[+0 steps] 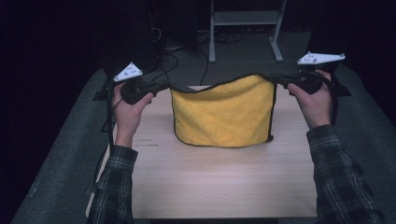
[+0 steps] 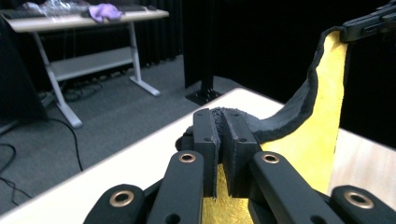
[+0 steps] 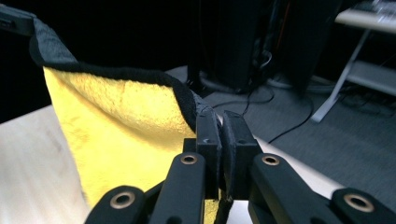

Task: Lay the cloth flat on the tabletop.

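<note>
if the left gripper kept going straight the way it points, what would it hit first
Probably the right gripper: the left gripper, shut on the yellow towel, points along the towel's black top edge toward it. Depth is unclear, so it might pass just beside it.

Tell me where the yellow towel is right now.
In the high view the yellow towel hangs mid-table, stretched between the left gripper and right gripper, its lower edge on the table.

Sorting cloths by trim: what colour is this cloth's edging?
Black edging on the yellow cloth; clearest in the right gripper view.
</note>
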